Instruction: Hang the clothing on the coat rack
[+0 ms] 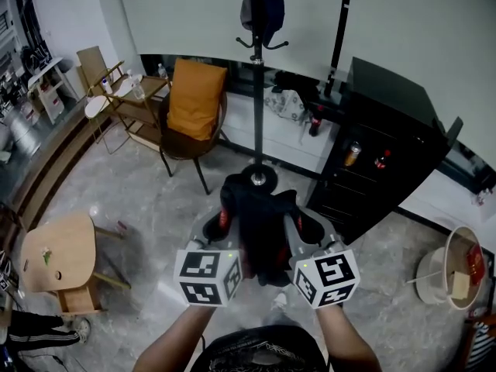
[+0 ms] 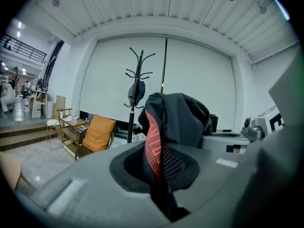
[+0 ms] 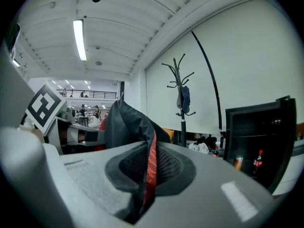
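A black garment with red trim is bunched up between my two grippers, held off the floor. My left gripper is shut on its left side, with dark cloth and a red strip pinched in the jaws. On the right side, my right gripper is shut on the same garment. The black coat rack stands just ahead, its round base on the floor beyond the garment. A dark blue item hangs from its upper hooks. Both gripper views show the rack in front of a white screen.
An orange-cushioned chair stands left of the rack, with a wooden trolley beyond it. A black cabinet with cans and bottles stands to the right. A small wooden stool is at the lower left, a white bin at the far right.
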